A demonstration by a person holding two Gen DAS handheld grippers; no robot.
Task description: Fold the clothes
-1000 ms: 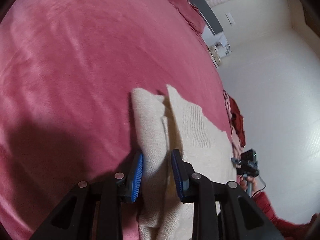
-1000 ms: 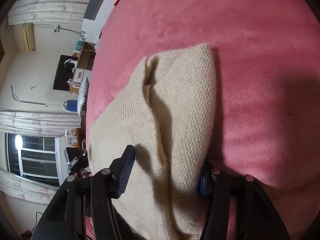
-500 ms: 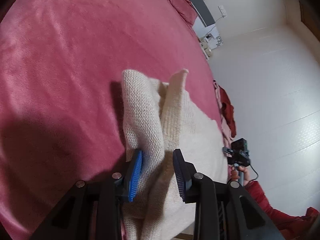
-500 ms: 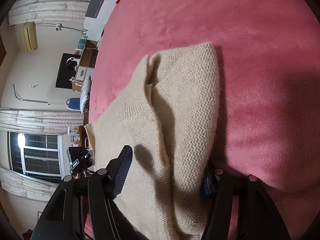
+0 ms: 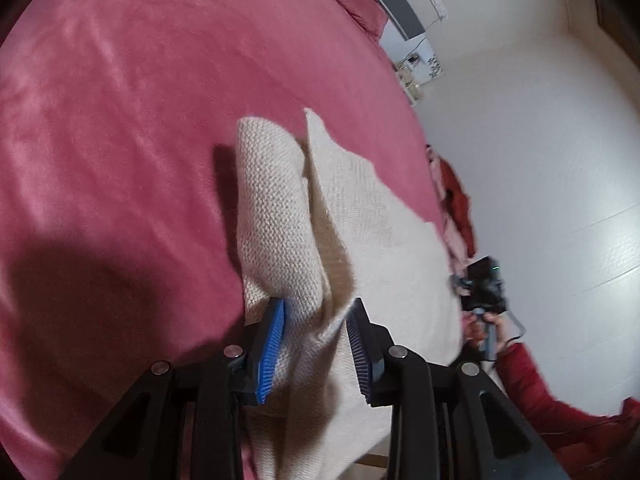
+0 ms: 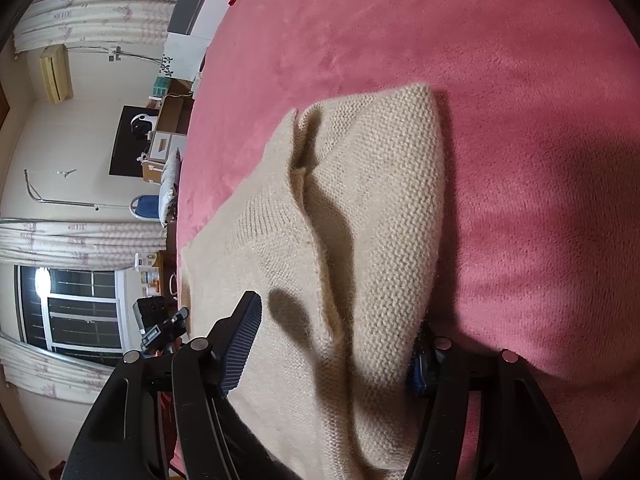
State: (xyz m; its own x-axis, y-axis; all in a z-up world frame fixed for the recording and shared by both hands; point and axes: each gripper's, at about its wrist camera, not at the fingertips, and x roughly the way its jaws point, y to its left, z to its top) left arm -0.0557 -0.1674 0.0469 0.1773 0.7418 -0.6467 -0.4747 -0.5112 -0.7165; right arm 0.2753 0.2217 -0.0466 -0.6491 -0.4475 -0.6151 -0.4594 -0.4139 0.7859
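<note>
A cream knit sweater [image 5: 380, 248] lies on the pink bed blanket [image 5: 120, 140], with one side folded over into a thick ridge. My left gripper [image 5: 316, 344] is shut on the near end of that ridge, and knit fills the gap between its blue pads. In the right wrist view the sweater [image 6: 380, 200] shows a similar folded edge on its right side. My right gripper [image 6: 332, 352] stands open, wide across the fabric. Its left finger rests on top of the knit and its right finger is half hidden under the folded edge.
The pink blanket [image 6: 520, 120] spreads far beyond the sweater. A hand in a red sleeve [image 5: 532, 376] holds a black device [image 5: 480, 284] at the sweater's far edge, past the bed's side. Red clothes [image 5: 456, 200] hang there. Furniture, curtains and a window [image 6: 72, 312] stand off the bed.
The left gripper has tilted and lifted a little, and the pinched fold stands taller and closer. The right gripper has barely moved and its jaws keep the same width.
</note>
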